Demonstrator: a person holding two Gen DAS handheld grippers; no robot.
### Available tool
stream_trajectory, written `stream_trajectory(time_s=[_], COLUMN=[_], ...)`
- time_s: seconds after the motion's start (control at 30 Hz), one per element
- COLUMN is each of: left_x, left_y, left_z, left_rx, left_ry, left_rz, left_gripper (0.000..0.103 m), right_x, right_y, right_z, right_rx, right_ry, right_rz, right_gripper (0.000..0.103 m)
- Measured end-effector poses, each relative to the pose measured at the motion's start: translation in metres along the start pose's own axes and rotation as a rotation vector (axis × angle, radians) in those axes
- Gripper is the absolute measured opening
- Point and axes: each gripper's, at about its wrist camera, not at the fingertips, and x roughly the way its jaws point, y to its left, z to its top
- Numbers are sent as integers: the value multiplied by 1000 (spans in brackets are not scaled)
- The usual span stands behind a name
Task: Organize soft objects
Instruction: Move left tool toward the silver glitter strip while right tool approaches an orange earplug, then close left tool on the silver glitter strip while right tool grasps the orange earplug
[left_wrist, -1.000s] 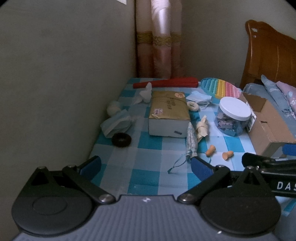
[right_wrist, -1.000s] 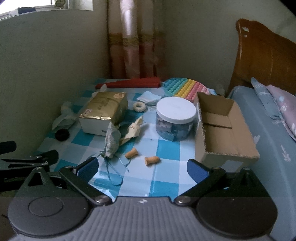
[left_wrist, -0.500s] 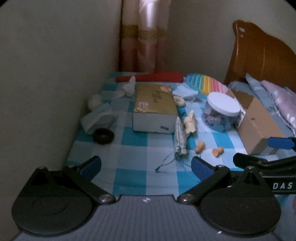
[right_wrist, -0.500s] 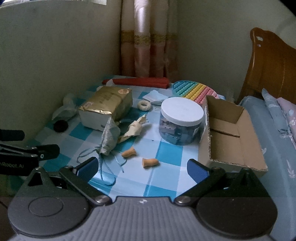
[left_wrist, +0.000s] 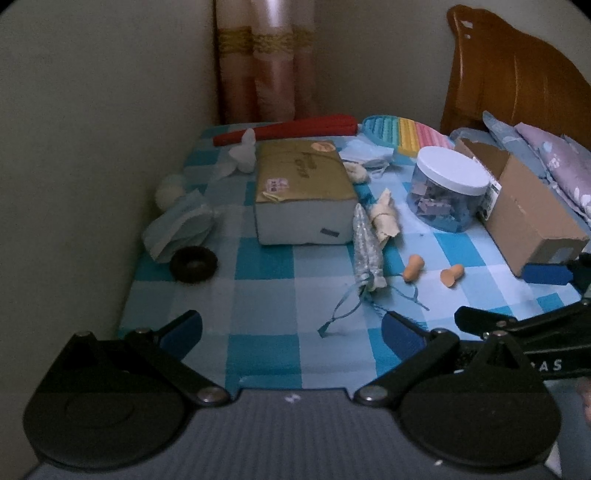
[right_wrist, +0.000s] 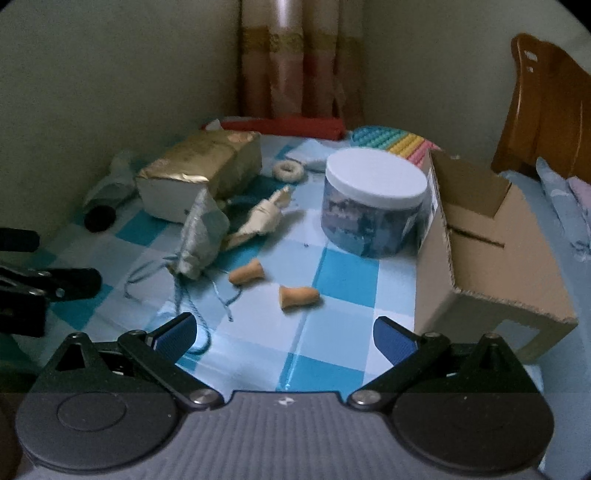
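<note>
Right gripper (right_wrist: 282, 330) spread wide, empty, low over surface's near edge. Two orange earplugs (right_wrist: 299, 296) lie just ahead of it, mid-surface, long axes roughly crosswise; cardboard box (right_wrist: 491, 240) at right edge. Right one nearer than left gripper (left_wrist: 291, 328), also spread, empty. Versus half a second ago: right gripper closer in, earplugs bigger in right wrist view, nothing picked yet.

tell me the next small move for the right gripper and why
Probably ease the right gripper forward and down over the nearer orange earplug. Both grippers are open and empty, that earplug lies loose on the checked cloth just ahead of the right fingers, apart from the other earplug, and the open cardboard box stands close on its right.
</note>
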Motion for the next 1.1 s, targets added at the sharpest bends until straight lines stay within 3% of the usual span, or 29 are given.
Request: stream_trajectory(time_s=[0.23,0.4,0.63,0.87,1.1], left_x=[12,21,32,41,47], left_y=[5,6,6,1,-6], left_z=[0,2,4,5,8], left_rx=[-12,-9,-15,2,27], left_ry=[-19,-18,-11,7,15], left_rz=[-12,-28,-40,-35,-35], left_gripper=[102,102,102,102,102], right_x=[26,38,45,48,47], right_y=[-6,-9,-12,-14,-11], right_z=[1,2,5,11,9], right_rx=[16,1,-4,-18,-55], right_ry=[15,25,9,-25,-39], right_rz=[-13,-8,8,14,31], right_gripper=[101,90,83,59,41])
